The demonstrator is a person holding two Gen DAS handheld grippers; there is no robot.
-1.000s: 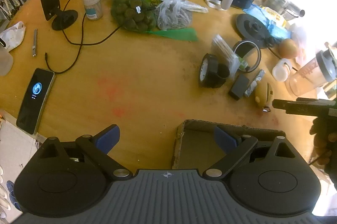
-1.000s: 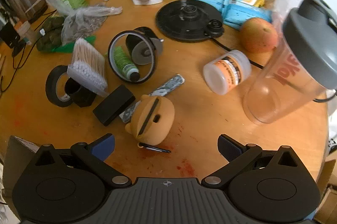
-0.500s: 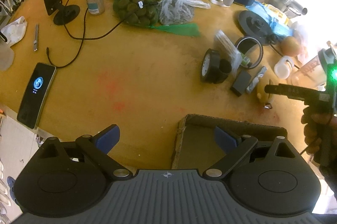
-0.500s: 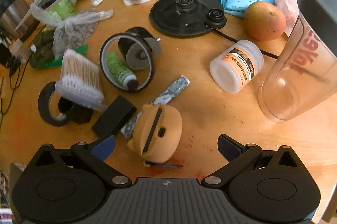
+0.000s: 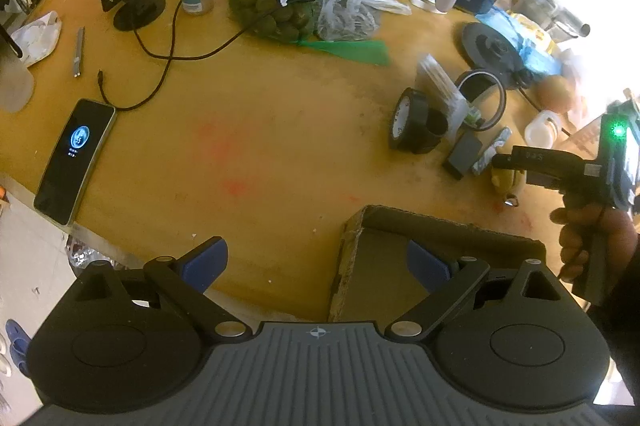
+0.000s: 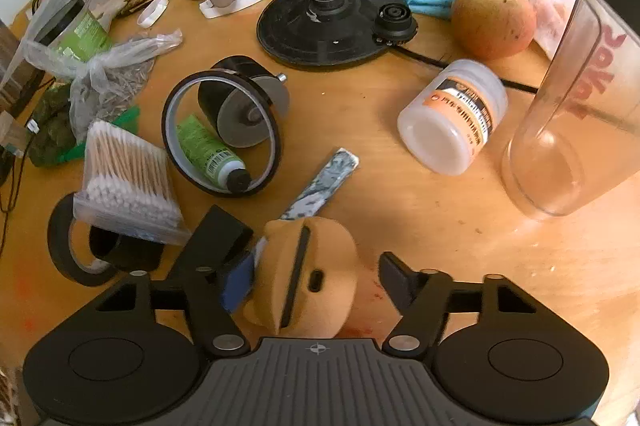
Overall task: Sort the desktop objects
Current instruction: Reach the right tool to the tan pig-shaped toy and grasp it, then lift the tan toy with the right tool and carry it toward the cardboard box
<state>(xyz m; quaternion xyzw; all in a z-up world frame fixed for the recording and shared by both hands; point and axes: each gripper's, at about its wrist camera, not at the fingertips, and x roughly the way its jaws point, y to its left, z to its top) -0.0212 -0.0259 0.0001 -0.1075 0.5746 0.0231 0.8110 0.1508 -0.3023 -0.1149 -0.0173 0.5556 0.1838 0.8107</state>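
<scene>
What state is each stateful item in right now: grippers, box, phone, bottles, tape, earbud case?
right gripper: jaws just been closing around the orange earbud case, right pad not yet touching.
left gripper: open, empty.
cardboard box: open, nothing seen inside.
phone: screen lit.
white jar: on its side.
shaker bottle: upright, empty.
black tape roll: tilted, standing on edge.

On round wooden table (image 6: 400, 226): orange animal-shaped case (image 6: 308, 282) nearest, between jaws of right gripper (image 6: 316, 282). Left of it, black rectangular block (image 6: 216, 238); behind, foil sachet (image 6: 320, 186). Far right, clear plastic shaker bottle (image 6: 580, 114) upright, white tub (image 6: 452, 118) lying beside.
</scene>
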